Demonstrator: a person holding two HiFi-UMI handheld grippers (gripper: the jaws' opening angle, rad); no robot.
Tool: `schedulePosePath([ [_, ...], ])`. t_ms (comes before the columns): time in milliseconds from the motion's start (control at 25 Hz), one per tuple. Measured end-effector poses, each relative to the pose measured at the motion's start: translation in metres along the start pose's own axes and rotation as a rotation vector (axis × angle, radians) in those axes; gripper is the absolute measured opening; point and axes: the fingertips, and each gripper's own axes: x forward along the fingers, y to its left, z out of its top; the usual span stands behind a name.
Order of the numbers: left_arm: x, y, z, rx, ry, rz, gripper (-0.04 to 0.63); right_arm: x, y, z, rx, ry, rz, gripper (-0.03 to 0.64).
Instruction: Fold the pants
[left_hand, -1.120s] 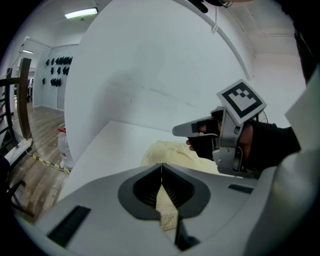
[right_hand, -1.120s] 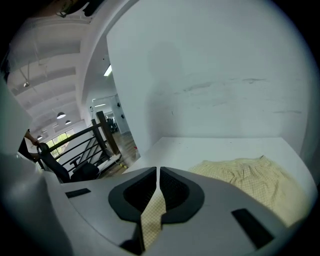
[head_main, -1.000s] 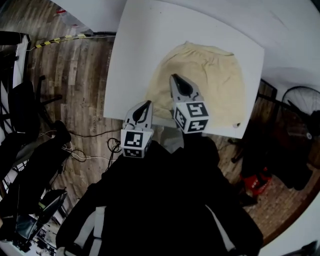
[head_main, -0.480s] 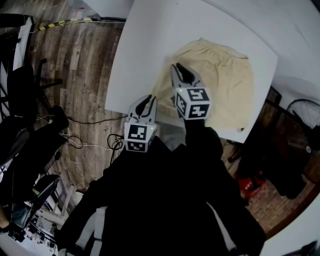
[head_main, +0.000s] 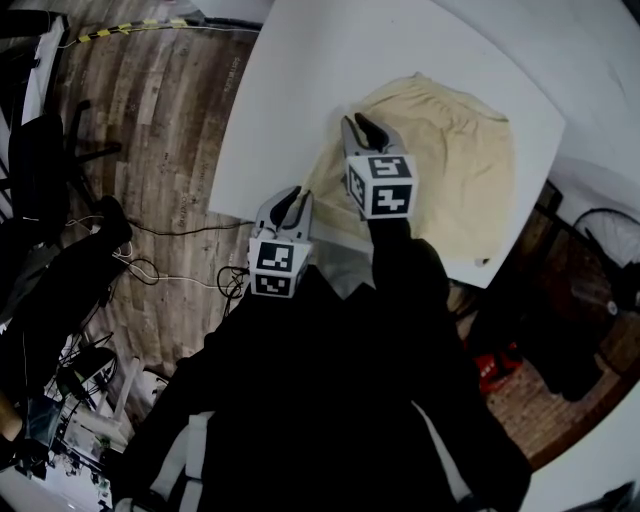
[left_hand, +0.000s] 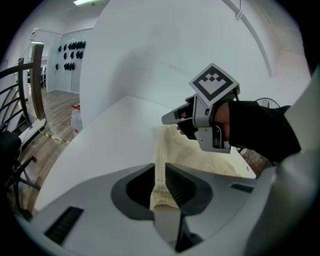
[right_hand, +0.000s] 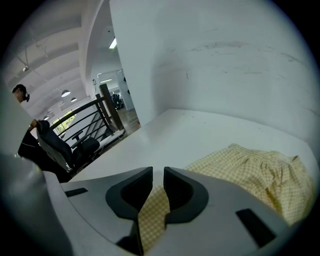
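Observation:
Pale yellow checked pants (head_main: 450, 170) lie spread on the white table (head_main: 290, 90). My left gripper (head_main: 290, 196) hangs at the table's near edge. Its jaws are opening, and a narrow edge strip of the pants (left_hand: 161, 150) still runs between them out onto the table. My right gripper (head_main: 358, 122) is over the near left part of the pants, shut on a fold of the checked cloth (right_hand: 152, 210). The right gripper (left_hand: 170, 118) also shows in the left gripper view, above the cloth. The rest of the pants (right_hand: 250, 165) lies flat ahead on the table (right_hand: 175, 135).
Wooden floor lies left of the table with cables (head_main: 170, 285) and a black office chair (head_main: 45, 190). A red object (head_main: 505, 365) sits on the floor at the right. A railing (right_hand: 85, 125), a chair (right_hand: 60, 145) and a person (right_hand: 22, 92) are far off.
Both grippers have come down toward the table with the cloth. The left gripper's jaws, closed to a point before, now stand slightly apart.

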Motion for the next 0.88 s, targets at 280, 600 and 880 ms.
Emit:
schedulePosePath([
  [280,0.006,0.002,-0.017,-0.012,0.050,-0.001,0.052,0.015,-0.013,-0.004,-0.045,0.053,-0.036,0.051],
  [600,0.008,0.005,-0.029,0.003,0.091,0.012,0.052,0.027,-0.014,-0.014,-0.111,0.123,-0.059,0.051],
  [880,0.010,0.007,-0.031,0.017,0.107,0.037,0.044,0.029,-0.014,-0.014,-0.113,0.135,-0.050,0.014],
])
